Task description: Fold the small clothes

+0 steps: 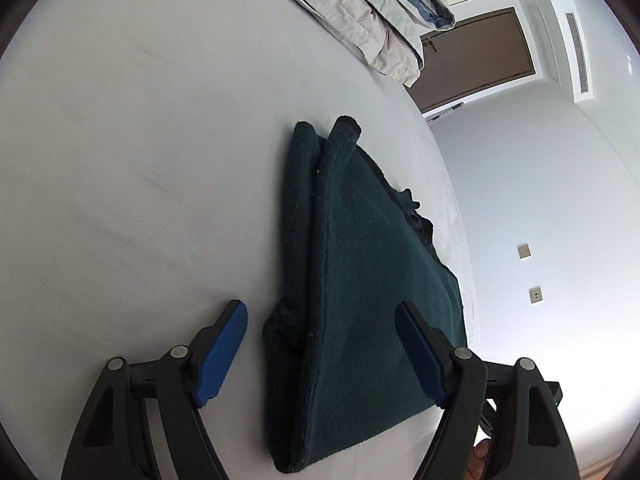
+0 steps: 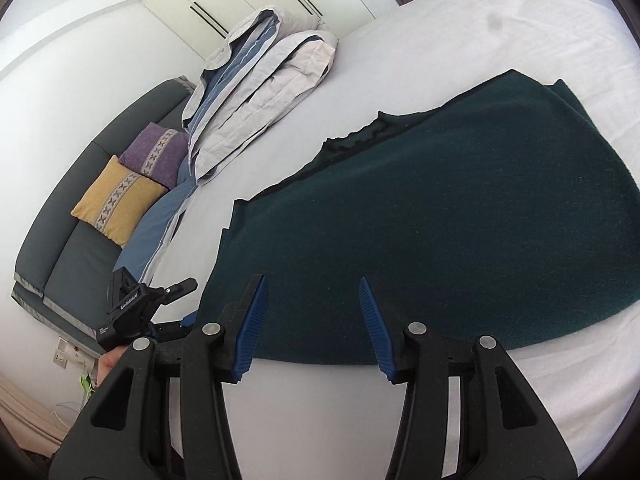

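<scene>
My right view loses the dark green garment [image 2: 460,216] past its right edge, my left view hides the garment's far side behind its raised fold and crops the folded duvet [image 1: 360,12] at the top, and both cut off my jaws' bases.

A dark green, fuzzy knit garment [image 1: 360,280] [image 2: 460,216] lies folded flat on the white bed sheet [image 1: 140,160] [image 2: 460,32], its layers stacked with two rounded ends side by side at one end and a ruffled dark edge along one side.
</scene>
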`<state>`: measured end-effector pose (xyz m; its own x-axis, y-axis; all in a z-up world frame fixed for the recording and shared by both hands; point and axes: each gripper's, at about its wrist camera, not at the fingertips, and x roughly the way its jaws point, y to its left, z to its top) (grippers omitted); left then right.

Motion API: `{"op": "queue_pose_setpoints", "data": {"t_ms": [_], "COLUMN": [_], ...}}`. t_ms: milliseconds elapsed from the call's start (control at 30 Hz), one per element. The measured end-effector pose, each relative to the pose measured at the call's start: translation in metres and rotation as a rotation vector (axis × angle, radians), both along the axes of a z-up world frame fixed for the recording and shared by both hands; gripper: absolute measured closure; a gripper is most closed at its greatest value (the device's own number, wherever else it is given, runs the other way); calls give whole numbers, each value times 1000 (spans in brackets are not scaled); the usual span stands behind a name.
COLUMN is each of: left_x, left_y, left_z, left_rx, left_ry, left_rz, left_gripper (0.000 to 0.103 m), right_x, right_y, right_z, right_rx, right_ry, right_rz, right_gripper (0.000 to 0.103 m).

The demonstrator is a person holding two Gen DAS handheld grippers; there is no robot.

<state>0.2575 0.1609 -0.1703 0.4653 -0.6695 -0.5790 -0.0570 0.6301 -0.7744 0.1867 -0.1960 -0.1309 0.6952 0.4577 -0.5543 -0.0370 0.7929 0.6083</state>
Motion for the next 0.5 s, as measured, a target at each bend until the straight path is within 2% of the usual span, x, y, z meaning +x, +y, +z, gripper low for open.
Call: {"op": "queue_pose_setpoints", "data": {"t_ms": [100, 233, 400, 433, 467, 500], "left_x": [13, 9, -3, -2, -2, -2], "left_y": [-1, -10, -2, 2, 5, 8], "left_z": [-4, -2, -11, -14, -17, -20], "left_rx": [-14, 25, -74, -94, -107, -114], "left_ry": [3, 0, 24, 38, 56, 71], "left_rz": [-18, -85, -93, -88, -81, -76], "left_gripper": [27, 39, 50, 59, 73, 79], "right_x": [7, 21, 51, 58, 65, 72], "right_y": [5, 15, 35, 40, 44, 49], "right_z": [0, 1, -2, -3, -3, -4], "right_rx": [8, 10, 13, 16, 19, 24], "right_ry": [9, 28, 70, 79, 87, 94], "right_rz": [17, 48, 120, 134, 144, 154], "right_gripper": [57, 57, 57, 57, 57, 57]}}
